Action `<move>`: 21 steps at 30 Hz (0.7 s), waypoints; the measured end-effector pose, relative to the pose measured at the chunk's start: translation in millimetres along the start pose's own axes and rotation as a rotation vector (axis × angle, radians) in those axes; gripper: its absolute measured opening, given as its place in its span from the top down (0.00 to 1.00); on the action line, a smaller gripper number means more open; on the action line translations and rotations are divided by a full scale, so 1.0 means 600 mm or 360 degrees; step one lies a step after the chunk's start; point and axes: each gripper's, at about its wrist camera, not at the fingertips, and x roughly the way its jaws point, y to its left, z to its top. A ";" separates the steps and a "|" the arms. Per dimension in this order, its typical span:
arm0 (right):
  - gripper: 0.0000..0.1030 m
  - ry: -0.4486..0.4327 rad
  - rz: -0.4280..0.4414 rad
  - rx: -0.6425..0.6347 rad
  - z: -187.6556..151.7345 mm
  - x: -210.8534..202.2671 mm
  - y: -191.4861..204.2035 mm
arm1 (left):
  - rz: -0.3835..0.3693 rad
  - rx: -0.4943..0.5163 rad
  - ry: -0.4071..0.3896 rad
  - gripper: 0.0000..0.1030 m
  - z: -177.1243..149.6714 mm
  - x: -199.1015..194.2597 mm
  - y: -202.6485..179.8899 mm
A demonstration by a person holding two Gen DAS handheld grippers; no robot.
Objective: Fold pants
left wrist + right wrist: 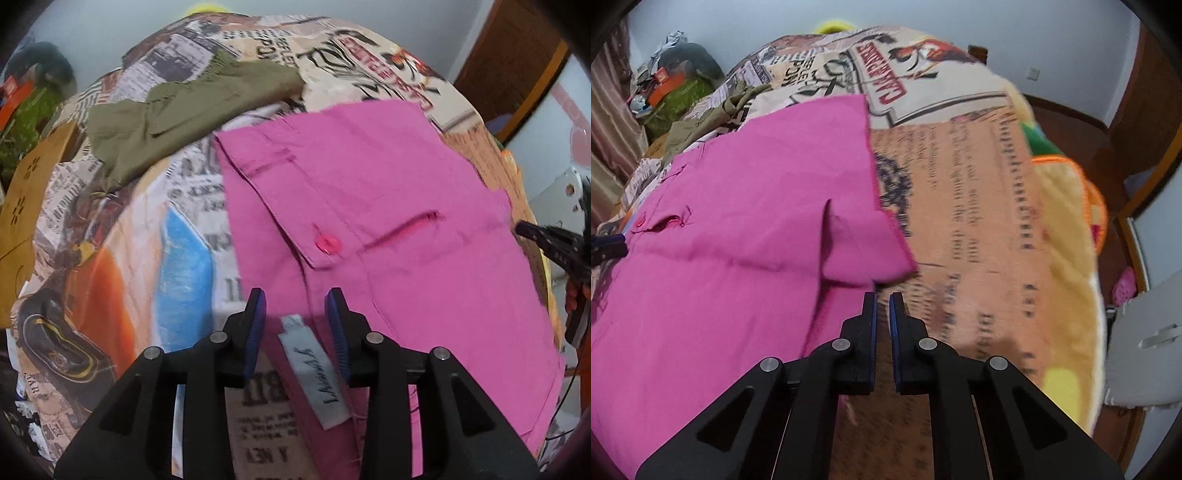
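Observation:
Pink pants [388, 206] lie folded flat on the bed, back pocket and pink button [327, 244] facing up. My left gripper [296, 299] is open over their near edge; the waistband with its white label [314, 373] lies between the fingers, and the pads do not press it. In the right wrist view the pants [738, 221] fill the left half, with a small flap turned up at their right edge. My right gripper [882, 297] is shut on nothing, just off that edge above the bedspread. It also shows as a dark shape [550, 243] at the right rim of the left wrist view.
A newspaper-print bedspread [960, 184] covers the bed. Olive pants [177, 118] lie crumpled at the far left. A yellow plush blanket [1067, 229] runs along the right side. A cut-out wooden board [22, 195] stands at the left and clutter [672, 81] is piled beyond.

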 end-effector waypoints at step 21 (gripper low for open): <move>0.58 -0.0065 0.0189 0.0248 0.036 0.017 -0.011 | -0.0023 -0.0265 0.0029 0.55 0.190 0.152 0.093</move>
